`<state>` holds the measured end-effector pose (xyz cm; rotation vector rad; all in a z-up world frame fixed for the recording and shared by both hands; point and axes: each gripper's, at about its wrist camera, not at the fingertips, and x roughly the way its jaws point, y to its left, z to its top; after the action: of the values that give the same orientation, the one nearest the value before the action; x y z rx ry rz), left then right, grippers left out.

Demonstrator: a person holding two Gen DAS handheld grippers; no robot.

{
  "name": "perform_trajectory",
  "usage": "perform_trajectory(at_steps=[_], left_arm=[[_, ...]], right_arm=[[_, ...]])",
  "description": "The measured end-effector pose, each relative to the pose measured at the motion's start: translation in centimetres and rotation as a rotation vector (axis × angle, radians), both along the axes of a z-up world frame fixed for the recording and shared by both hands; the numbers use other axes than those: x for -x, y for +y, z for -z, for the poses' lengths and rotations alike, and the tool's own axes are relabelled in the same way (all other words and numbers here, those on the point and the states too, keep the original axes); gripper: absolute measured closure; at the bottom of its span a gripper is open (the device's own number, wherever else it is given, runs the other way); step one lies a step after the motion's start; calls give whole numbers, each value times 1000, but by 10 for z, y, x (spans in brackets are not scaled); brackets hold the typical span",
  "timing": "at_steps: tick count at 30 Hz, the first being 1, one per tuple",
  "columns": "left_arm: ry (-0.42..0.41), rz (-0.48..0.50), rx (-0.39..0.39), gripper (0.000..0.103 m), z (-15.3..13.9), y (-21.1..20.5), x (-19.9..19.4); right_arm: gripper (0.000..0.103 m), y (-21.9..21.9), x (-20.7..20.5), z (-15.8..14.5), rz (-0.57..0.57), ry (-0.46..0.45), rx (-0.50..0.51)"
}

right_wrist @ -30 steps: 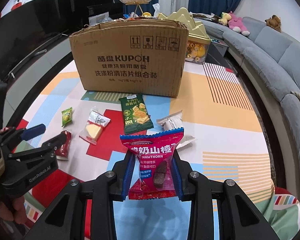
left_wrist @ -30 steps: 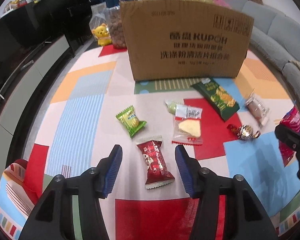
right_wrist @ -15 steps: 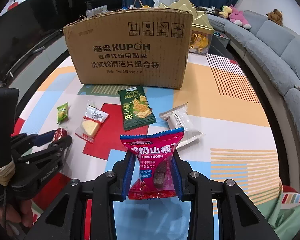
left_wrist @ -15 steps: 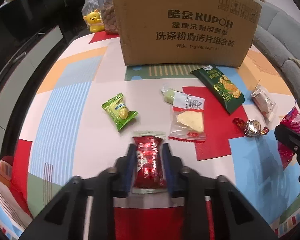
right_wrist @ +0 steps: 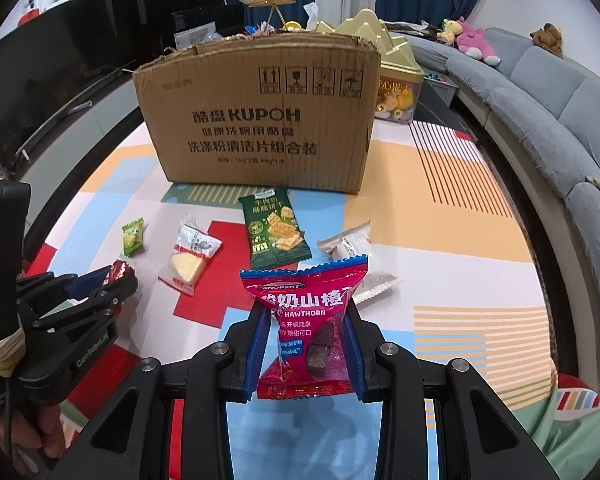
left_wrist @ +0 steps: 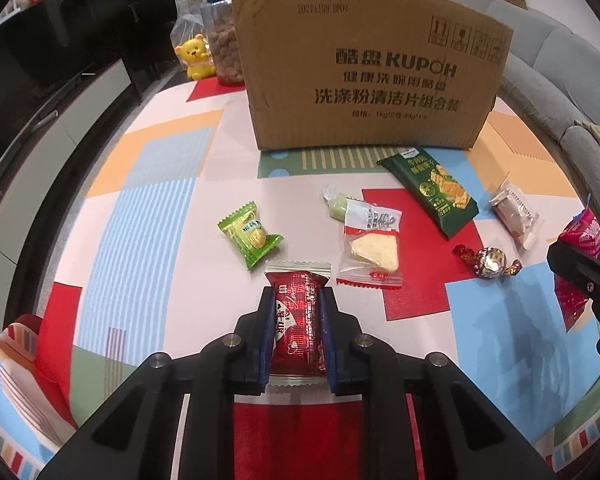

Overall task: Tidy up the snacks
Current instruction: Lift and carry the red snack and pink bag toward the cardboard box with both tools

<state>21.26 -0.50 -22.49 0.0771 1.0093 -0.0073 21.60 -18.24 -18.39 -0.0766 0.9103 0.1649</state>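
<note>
The left tool (left_wrist: 294,322), pinching the red packet (left_wrist: 296,320), and the right tool (right_wrist: 306,344), clamping the hawthorn bag (right_wrist: 310,320), risk slippery wrappers sliding out mid-lift.

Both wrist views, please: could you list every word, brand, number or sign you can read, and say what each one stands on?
"酷盘 KUPOH": cardboard box, front.
"洗涤粉清洁片组合装": box, lower line.
Four handling pictograms: box, upper right.
"HAWTHORN", "山楂": pink packet in the right tongs.
"YOGURT": same packet, left wrist view.
"牛肉": green cracker packet, partly legible.
Red packet in the left tongs: print too distorted to read.
Other wrappers: too small.
</note>
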Motion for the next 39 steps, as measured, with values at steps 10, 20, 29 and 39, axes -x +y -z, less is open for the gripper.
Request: perform_trajectory(at_steps=[10, 20, 29, 39], left_arm=[[-63, -21, 3, 82, -34, 3, 13], [-112, -44, 13, 82, -66, 8, 13], [-153, -56, 20, 82, -93, 10, 5], [-203, -48, 24, 82, -125, 4, -14]], right_arm=[[67, 2, 8, -26, -12, -65, -7], [67, 5, 7, -52, -19, -114, -13], [67, 6, 0, -76, -26, -150, -25], [67, 5, -21, -107, -29, -200, -50]])
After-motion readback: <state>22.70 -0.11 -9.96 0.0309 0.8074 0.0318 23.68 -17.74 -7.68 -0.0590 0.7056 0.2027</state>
